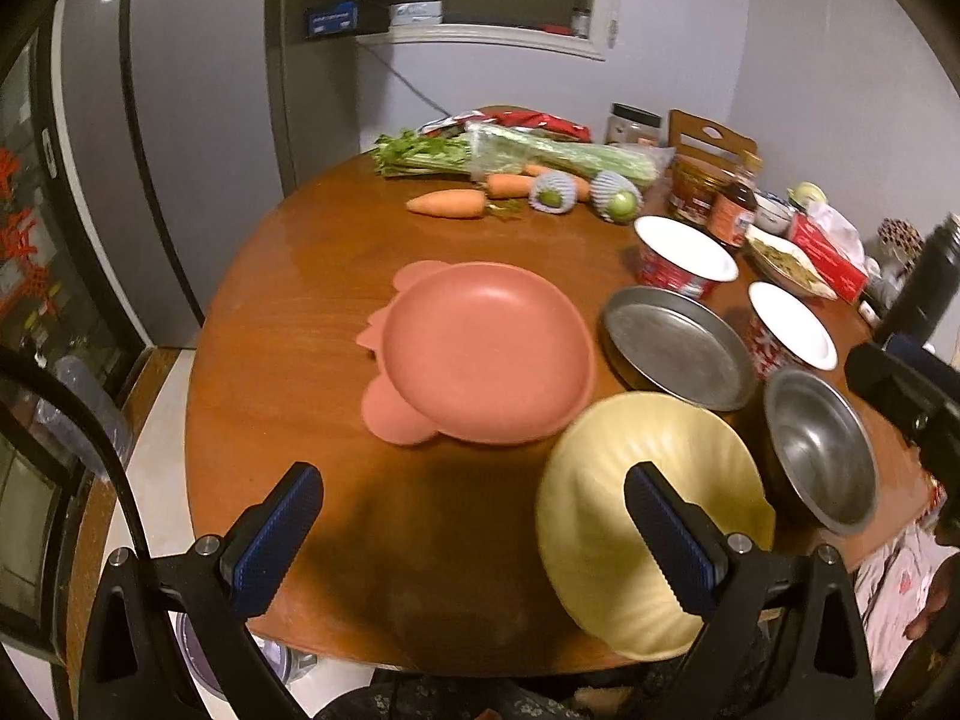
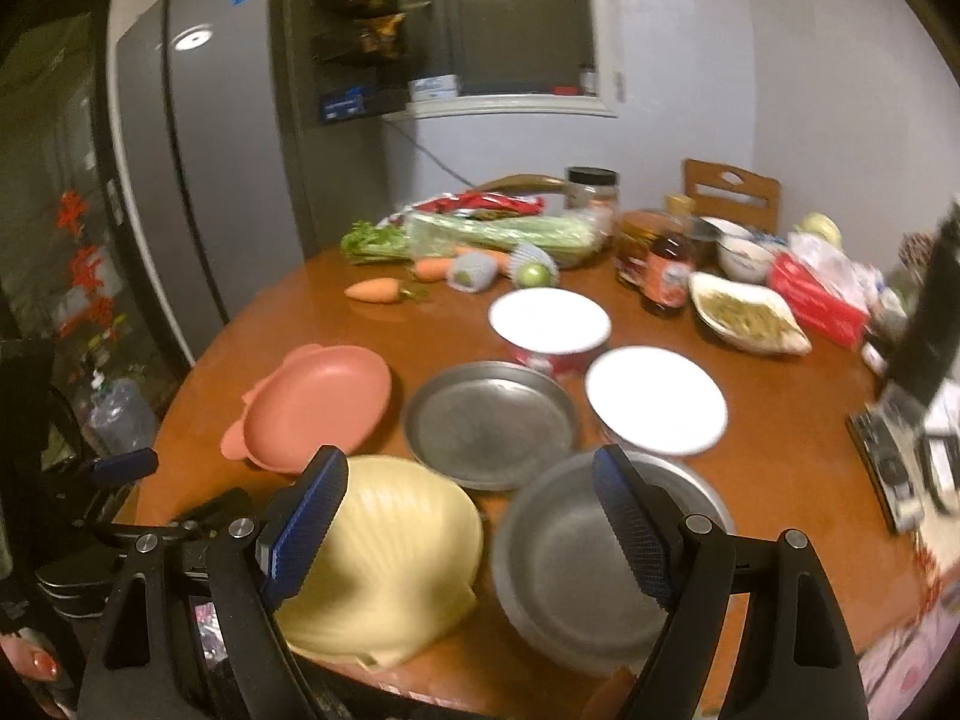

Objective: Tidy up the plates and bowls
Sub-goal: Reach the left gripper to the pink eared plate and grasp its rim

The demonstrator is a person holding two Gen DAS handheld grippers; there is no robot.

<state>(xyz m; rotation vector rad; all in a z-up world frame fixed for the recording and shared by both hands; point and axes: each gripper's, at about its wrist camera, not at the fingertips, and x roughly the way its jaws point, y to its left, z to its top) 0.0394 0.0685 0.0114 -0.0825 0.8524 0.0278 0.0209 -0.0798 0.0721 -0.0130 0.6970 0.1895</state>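
My left gripper (image 1: 474, 531) was spread wide and held nothing, hovering over the near edge of the round wooden table (image 1: 288, 276). My right gripper (image 2: 471, 519) was just as wide apart and empty, above the yellow shell-shaped plate (image 2: 396, 558) and the steel bowl (image 2: 570, 564), which sat side by side at that near edge.

The pink plates (image 1: 480, 348) lay already stacked nearer the left edge, with the flat steel pan (image 1: 678, 348) just beside them toward the middle. Two red bowls with white insides (image 1: 684, 255) stood beyond it.

I judged the next pick to be the shell plate. To do it well I would take one jaw under its rim and one over, close firmly on the thin edge, and lift it level so it cleared the steel bowl.
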